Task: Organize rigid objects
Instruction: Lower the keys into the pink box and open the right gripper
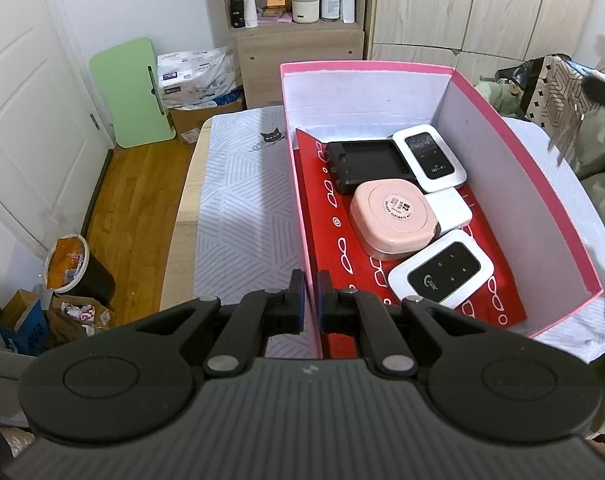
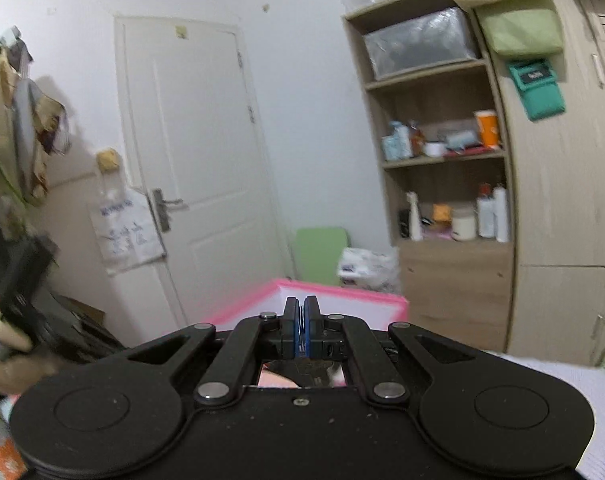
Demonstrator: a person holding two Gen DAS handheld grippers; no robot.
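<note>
A pink box (image 1: 558,216) with a red patterned floor stands on the bed. Inside lie a black tray (image 1: 362,164), a white Wi-Fi router (image 1: 430,156), a pink round-cornered case (image 1: 394,216), a white adapter (image 1: 450,210) and a second white router (image 1: 442,268). My left gripper (image 1: 311,300) is shut on the box's near left wall. My right gripper (image 2: 301,328) is above the box's rim (image 2: 342,292) with its jaws nearly together on something thin; it shows blurred in the left wrist view (image 1: 602,92), with a bunch of keys (image 1: 568,136) hanging below it.
The bed has a striped grey sheet (image 1: 238,208). A wooden shelf unit (image 1: 298,12) with bottles, a green board (image 1: 130,92), a white door (image 2: 194,160) and a wardrobe (image 1: 482,4) stand behind. A bin (image 1: 68,264) and bags sit on the floor at left.
</note>
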